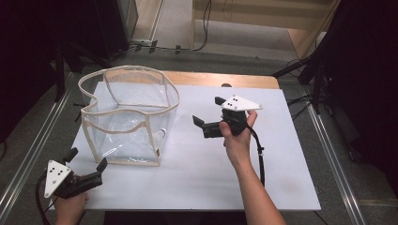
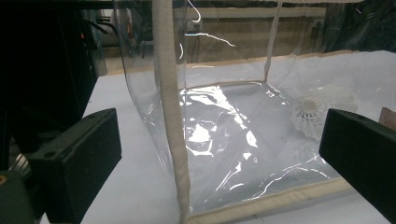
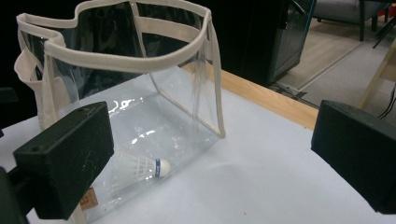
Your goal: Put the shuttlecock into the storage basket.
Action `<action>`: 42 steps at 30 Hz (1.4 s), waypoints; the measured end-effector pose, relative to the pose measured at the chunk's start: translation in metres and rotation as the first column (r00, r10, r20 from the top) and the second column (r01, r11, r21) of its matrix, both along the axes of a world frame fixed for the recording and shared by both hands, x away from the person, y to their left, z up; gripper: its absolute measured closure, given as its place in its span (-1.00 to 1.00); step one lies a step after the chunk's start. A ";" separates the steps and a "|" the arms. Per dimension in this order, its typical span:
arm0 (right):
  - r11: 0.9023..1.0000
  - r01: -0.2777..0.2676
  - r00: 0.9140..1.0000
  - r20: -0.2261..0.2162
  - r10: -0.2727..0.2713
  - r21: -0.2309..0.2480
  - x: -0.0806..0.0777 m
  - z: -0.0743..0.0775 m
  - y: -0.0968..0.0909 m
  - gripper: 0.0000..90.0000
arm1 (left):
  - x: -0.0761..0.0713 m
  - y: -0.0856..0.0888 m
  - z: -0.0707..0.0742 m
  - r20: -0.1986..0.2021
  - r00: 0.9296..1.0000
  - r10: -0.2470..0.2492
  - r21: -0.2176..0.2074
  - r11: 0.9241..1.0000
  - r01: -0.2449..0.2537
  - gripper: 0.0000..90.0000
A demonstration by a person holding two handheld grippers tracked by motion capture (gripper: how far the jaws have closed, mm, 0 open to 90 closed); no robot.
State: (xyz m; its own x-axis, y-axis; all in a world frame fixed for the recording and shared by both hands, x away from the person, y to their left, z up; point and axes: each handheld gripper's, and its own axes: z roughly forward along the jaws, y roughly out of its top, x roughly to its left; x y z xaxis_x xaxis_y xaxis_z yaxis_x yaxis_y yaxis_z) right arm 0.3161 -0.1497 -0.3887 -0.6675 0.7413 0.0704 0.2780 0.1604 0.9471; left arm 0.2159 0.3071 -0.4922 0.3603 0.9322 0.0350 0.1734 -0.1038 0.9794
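Shuttlecock (image 3: 147, 169) lies inside clear bag (image 1: 129, 117) on tabletop (image 1: 202, 173); right gripper (image 1: 210, 118) just right of bag & left gripper (image 1: 86, 161) at its front-left corner, both w/ jaws apart, empty.

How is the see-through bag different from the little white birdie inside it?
The bag is big, clear and stands upright with its top open; the shuttlecock is small, solid white and lies on its side. The bag has beige trim; the shuttlecock has a blue band. Both rest on the white table.

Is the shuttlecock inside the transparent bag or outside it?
Inside. The shuttlecock lies on the floor of the transparent bag, behind its clear wall.
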 end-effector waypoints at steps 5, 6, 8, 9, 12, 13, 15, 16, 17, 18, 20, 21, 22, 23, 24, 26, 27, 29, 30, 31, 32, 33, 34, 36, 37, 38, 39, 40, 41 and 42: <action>1.000 0.018 1.000 -0.008 -0.018 -0.003 -0.004 -0.007 -0.009 -1.00 | 0.000 0.000 0.000 -0.001 1.000 -0.001 -0.001 1.000 0.001 -1.00; 1.000 0.022 1.000 -0.009 -0.022 0.000 -0.005 -0.008 -0.010 -1.00 | 0.000 0.000 0.000 -0.001 1.000 0.000 0.000 1.000 0.000 -1.00; 1.000 0.023 1.000 -0.009 -0.023 -0.002 -0.006 -0.009 -0.013 -1.00 | 0.000 0.000 0.000 0.000 1.000 -0.001 -0.001 1.000 0.001 -1.00; 1.000 0.029 1.000 -0.012 -0.029 -0.003 -0.007 -0.010 -0.014 -1.00 | 0.000 0.000 0.000 0.000 1.000 -0.001 -0.001 1.000 0.001 -1.00; 0.999 0.034 0.999 -0.016 -0.034 0.000 -0.010 -0.013 -0.018 -1.00 | 0.000 0.000 0.000 0.000 1.000 -0.001 -0.001 1.000 0.001 -1.00; 0.999 0.033 0.999 -0.015 -0.033 -0.002 -0.010 -0.015 -0.019 -1.00 | 0.000 0.000 0.000 0.000 1.000 -0.001 -0.001 1.000 0.001 -1.00; 0.999 0.038 0.999 -0.020 -0.038 -0.001 -0.012 -0.018 -0.022 -1.00 | 0.000 0.000 0.000 0.000 1.000 -0.001 -0.001 1.000 0.001 -1.00; 0.999 0.041 0.999 -0.021 -0.041 -0.001 -0.013 -0.019 -0.023 -1.00 | 0.000 0.000 0.000 0.000 1.000 -0.001 -0.001 1.000 0.001 -1.00; 0.999 0.042 0.999 -0.022 -0.042 0.003 -0.014 -0.020 -0.025 -1.00 | 0.000 0.000 0.000 0.000 1.000 -0.001 -0.001 1.000 0.001 -1.00; 0.999 0.043 0.999 -0.022 -0.043 0.005 -0.014 -0.022 -0.026 -1.00 | 0.000 0.000 0.000 -0.001 1.000 -0.002 -0.001 1.000 0.002 -1.00; 0.999 0.049 0.999 -0.023 -0.049 0.007 -0.016 -0.024 -0.030 -1.00 | 0.000 0.000 0.000 -0.001 1.000 -0.002 -0.001 1.000 0.002 -1.00; 0.999 0.051 0.998 -0.025 -0.050 0.007 -0.017 -0.025 -0.031 -1.00 | 0.000 0.000 0.000 0.000 1.000 -0.001 -0.002 1.000 0.001 -1.00; 0.998 0.056 0.998 -0.025 -0.056 0.007 -0.017 -0.027 -0.033 -1.00 | 0.000 0.000 0.000 0.000 1.000 -0.001 -0.001 1.000 0.001 -1.00; 0.998 0.062 0.998 -0.032 -0.061 0.007 -0.018 -0.028 -0.035 -1.00 | 0.000 0.000 0.000 0.000 1.000 -0.001 -0.001 1.000 0.001 -1.00; 0.998 0.064 0.997 -0.032 -0.064 0.006 -0.019 -0.029 -0.036 -1.00 | 0.000 0.000 0.000 0.000 1.000 -0.001 -0.001 1.000 0.001 -1.00; 0.998 0.070 0.997 -0.032 -0.069 0.006 -0.020 -0.031 -0.040 -1.00 | 0.000 0.000 0.000 -0.001 1.000 -0.001 -0.002 1.000 0.001 -1.00; 0.997 0.074 0.997 -0.039 -0.074 0.006 -0.021 -0.032 -0.042 -1.00 | 0.000 0.000 0.000 -0.001 1.000 0.000 -0.001 1.000 0.000 -1.00; 0.997 0.079 0.996 -0.035 -0.078 0.003 -0.023 -0.034 -0.046 -1.00 | 0.000 0.000 0.000 -0.001 1.000 0.000 0.000 1.000 0.000 -1.00; 0.997 0.079 0.996 -0.033 -0.079 0.007 -0.023 -0.035 -0.048 -1.00 | 0.000 0.000 0.000 -0.001 1.000 -0.001 0.000 1.000 0.001 -1.00; 0.997 0.079 0.996 -0.032 -0.079 0.008 -0.024 -0.036 -0.050 -1.00 | 0.000 0.000 0.000 -0.001 1.000 -0.001 -0.003 1.000 0.001 -1.00; 0.997 0.080 0.996 -0.032 -0.080 0.007 -0.025 -0.037 -0.052 -1.00 | 0.000 0.001 0.000 -0.002 1.000 -0.002 -0.004 1.000 0.002 -1.00; 0.997 0.082 0.996 -0.033 -0.082 0.004 -0.026 -0.038 -0.053 -1.00 | 0.000 0.001 0.000 -0.002 1.000 -0.002 -0.004 1.000 0.002 -1.00; 0.996 0.085 0.996 -0.037 -0.085 0.002 -0.027 -0.039 -0.055 -1.00 | 0.000 0.001 0.000 -0.001 1.000 -0.002 -0.004 1.000 0.002 -1.00; 0.997 0.082 0.996 -0.038 -0.082 -0.001 -0.028 -0.042 -0.057 -1.00 | 0.000 0.000 0.000 -0.001 1.000 0.000 -0.003 1.000 0.000 -1.00; 0.997 0.082 0.996 -0.039 -0.082 -0.003 -0.029 -0.043 -0.059 -1.00 | 0.000 0.000 0.000 -0.001 1.000 0.000 -0.003 1.000 0.000 -1.00; 0.996 0.088 0.995 -0.040 -0.088 -0.004 -0.029 -0.044 -0.060 -1.00 | 0.000 0.000 0.000 -0.001 1.000 0.000 -0.003 1.000 0.000 -1.00; 0.996 0.090 0.995 -0.046 -0.090 -0.003 -0.030 -0.045 -0.061 -1.00 | 0.000 0.000 0.000 -0.001 1.000 0.000 -0.001 1.000 0.000 -1.00; 0.996 0.091 0.995 -0.047 -0.091 -0.002 -0.031 -0.046 -0.062 -1.00 | 0.000 0.000 0.000 -0.001 1.000 0.001 -0.001 1.000 -0.001 -1.00; 0.996 0.093 0.995 -0.047 -0.093 -0.001 -0.031 -0.046 -0.063 -1.00 | 0.000 0.000 0.000 -0.001 1.000 0.001 0.000 1.000 -0.001 -1.00; 0.995 0.097 0.994 -0.044 -0.097 -0.005 -0.032 -0.047 -0.065 -1.00 | 0.000 0.000 0.000 -0.001 1.000 0.001 -0.001 1.000 -0.001 -1.00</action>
State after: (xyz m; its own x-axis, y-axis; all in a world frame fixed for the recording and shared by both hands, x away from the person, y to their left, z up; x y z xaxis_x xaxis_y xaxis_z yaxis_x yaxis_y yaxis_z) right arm 0.2842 -0.2144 -0.4357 -0.5884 0.8028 0.0962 0.3340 0.1330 0.9331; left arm 0.2155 0.3070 -0.4922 0.3594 0.9326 0.0339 0.1742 -0.1027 0.9793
